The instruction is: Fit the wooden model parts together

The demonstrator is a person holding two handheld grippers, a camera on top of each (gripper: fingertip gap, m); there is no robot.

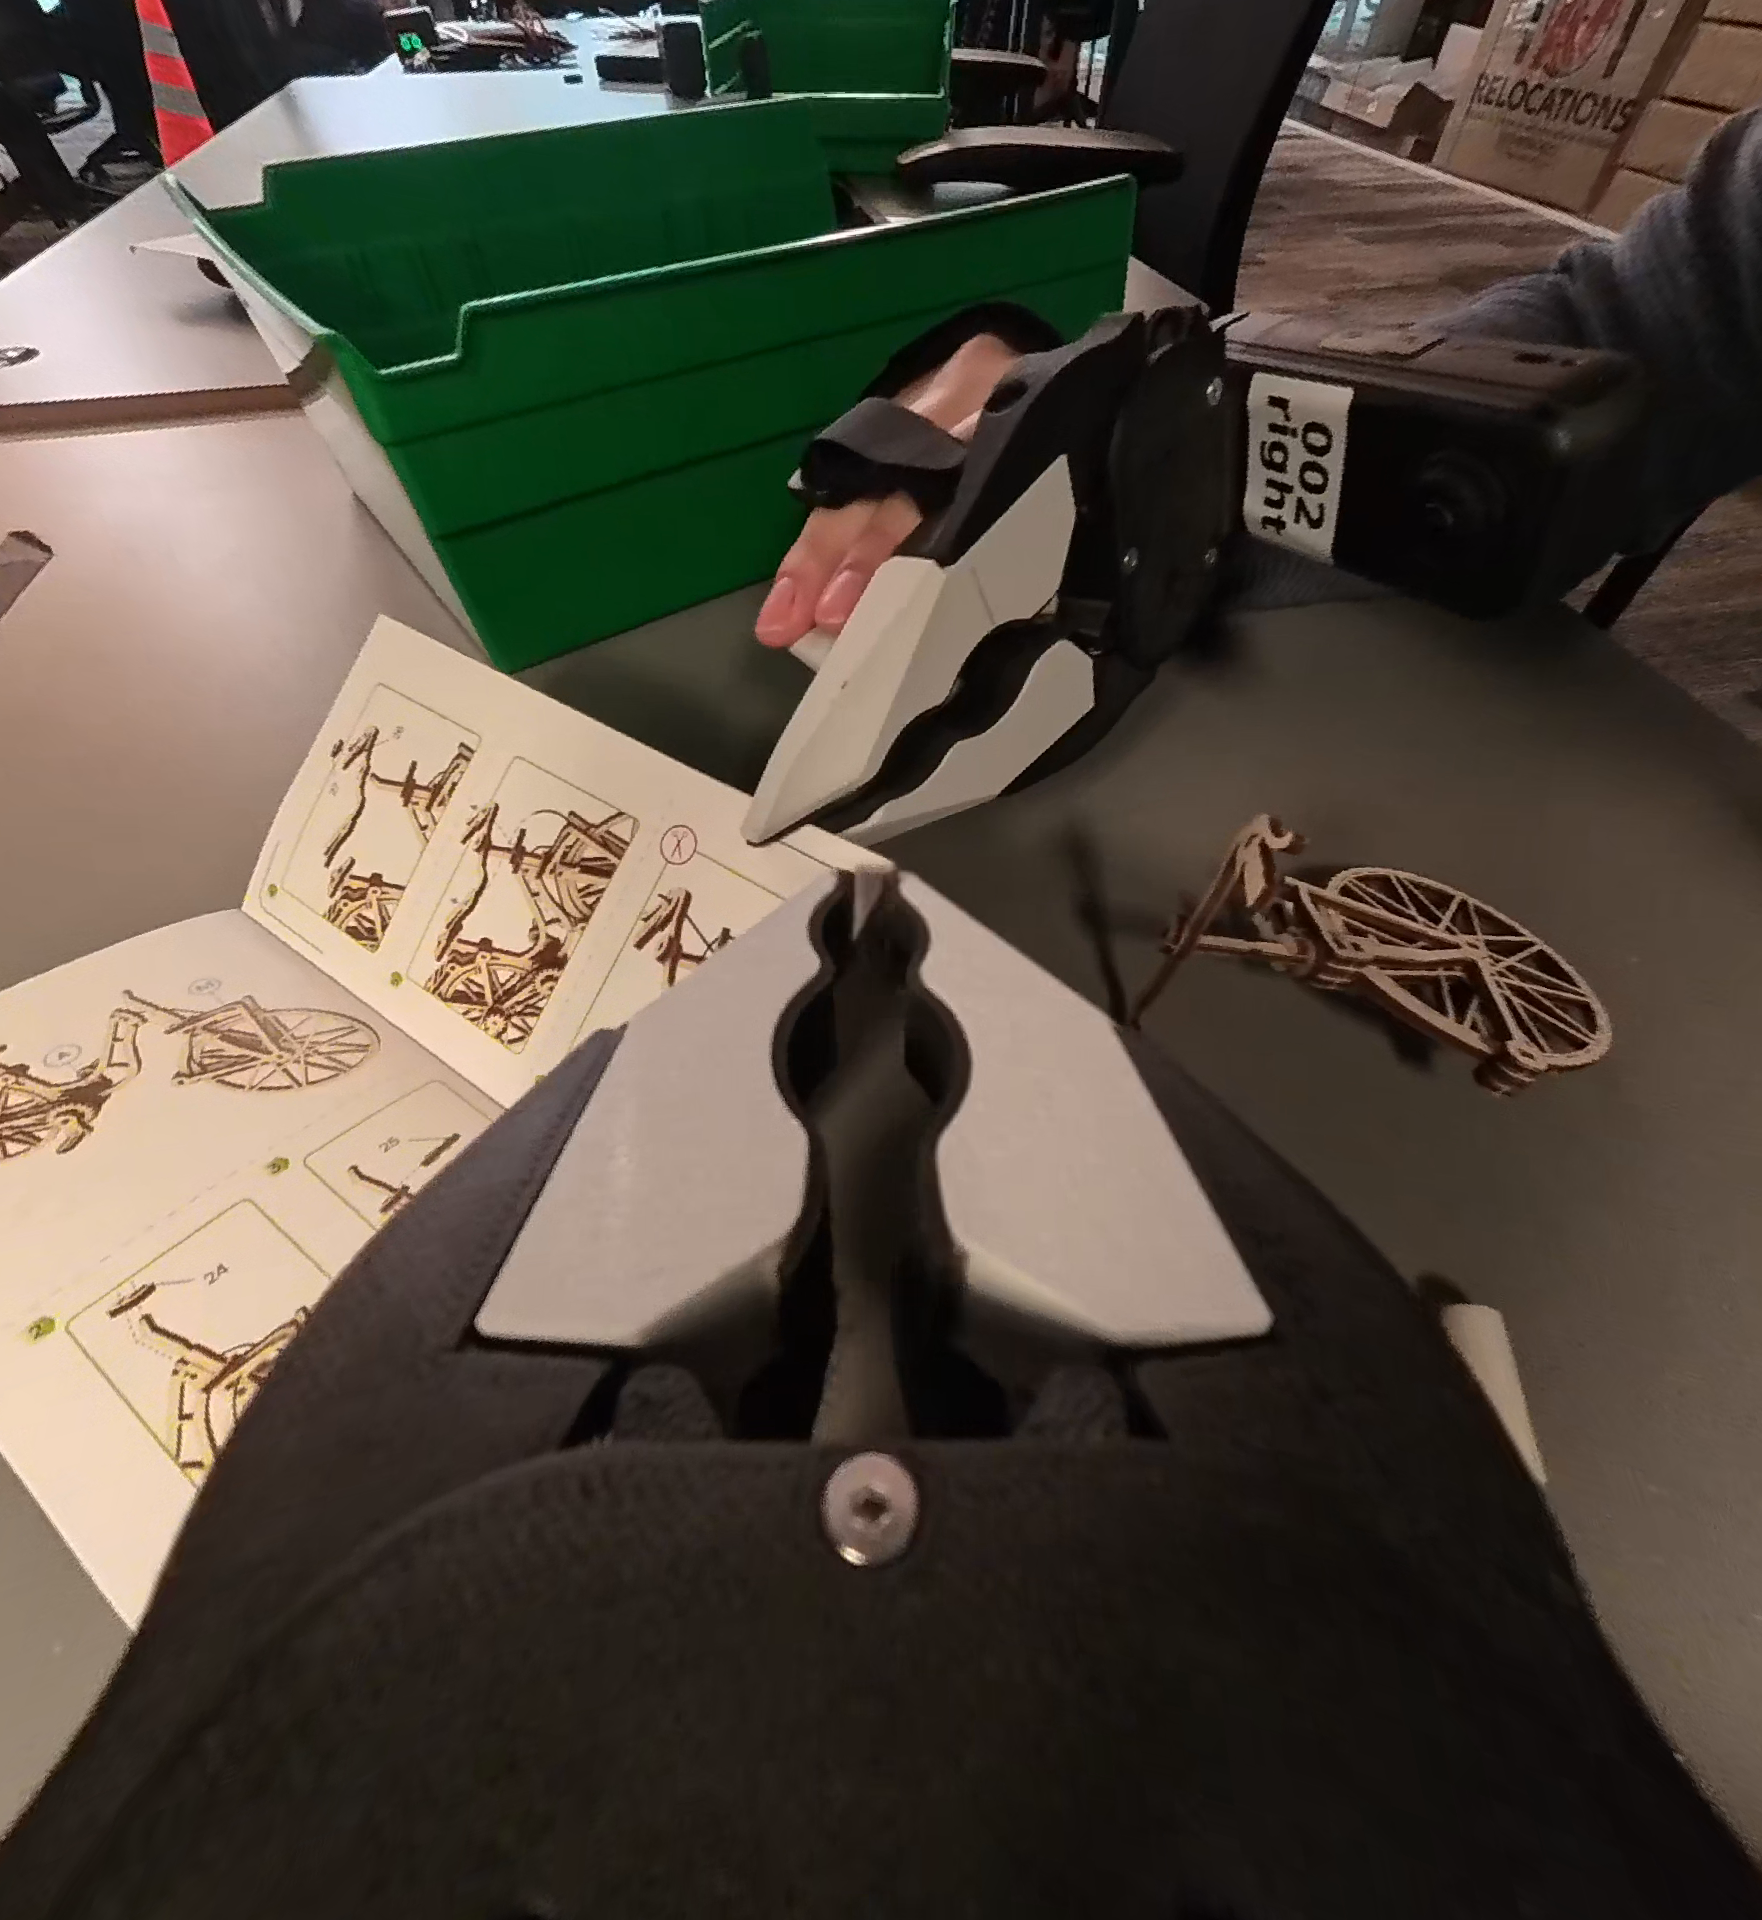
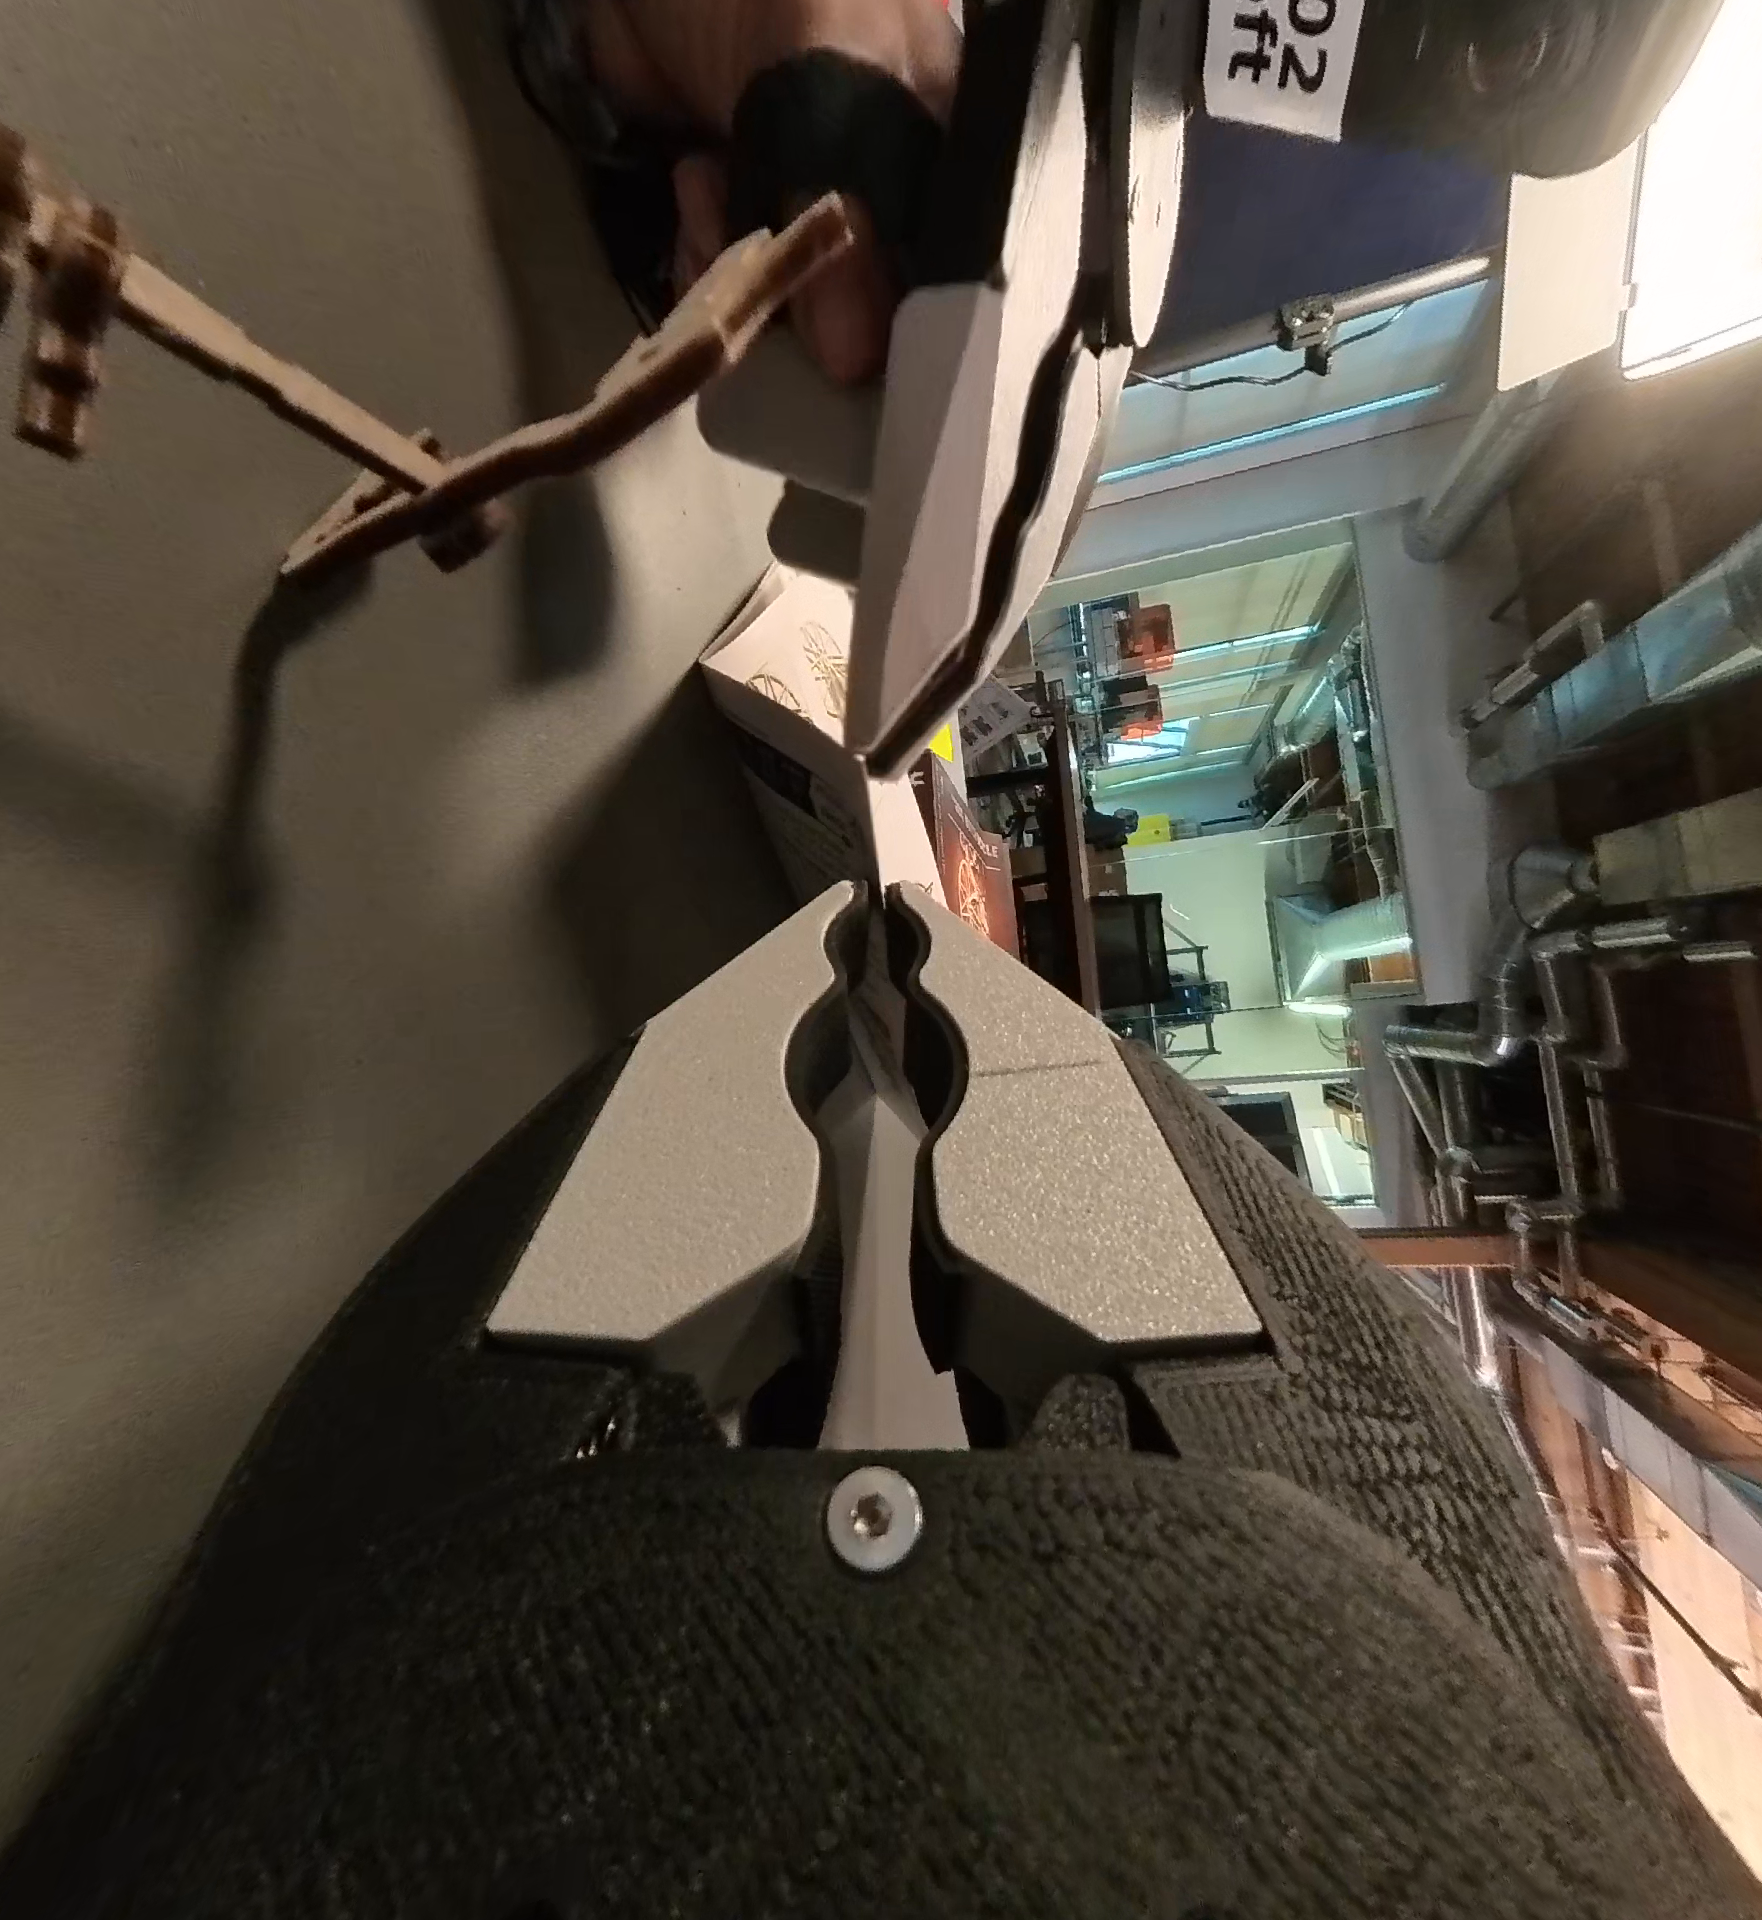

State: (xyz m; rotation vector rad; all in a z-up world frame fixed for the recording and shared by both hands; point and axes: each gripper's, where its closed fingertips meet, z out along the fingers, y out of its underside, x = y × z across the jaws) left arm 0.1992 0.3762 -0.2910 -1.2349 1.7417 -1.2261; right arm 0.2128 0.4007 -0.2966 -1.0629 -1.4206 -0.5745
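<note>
A half-built wooden bicycle model (image 1: pixel 1396 966) lies on its side on the grey table (image 1: pixel 1542 1299), right of both grippers and untouched; its frame also shows in the right wrist view (image 2: pixel 503 468). An open instruction booklet (image 1: pixel 337 935) lies to the left. My left gripper (image 1: pixel 861 894) is shut at the booklet's far right corner, with a white sliver of paper between its tips. My right gripper (image 2: pixel 877 896) is shut on the same thin page edge (image 2: pixel 869 831), which runs through its jaws. The two tips nearly meet: the right gripper (image 1: pixel 768 831) and the left gripper (image 2: pixel 882 753) each show in the other's view.
A stack of green plastic bins (image 1: pixel 648 416) stands just behind the booklet. A person's fingers (image 1: pixel 825 592) and grey sleeve (image 1: pixel 1687 281) hold the right gripper. A black chair (image 1: pixel 1043 156) is behind the bins. A flat brown board (image 1: pixel 98 400) lies at far left. Both grippers' tips are close together, under 4 cm apart.
</note>
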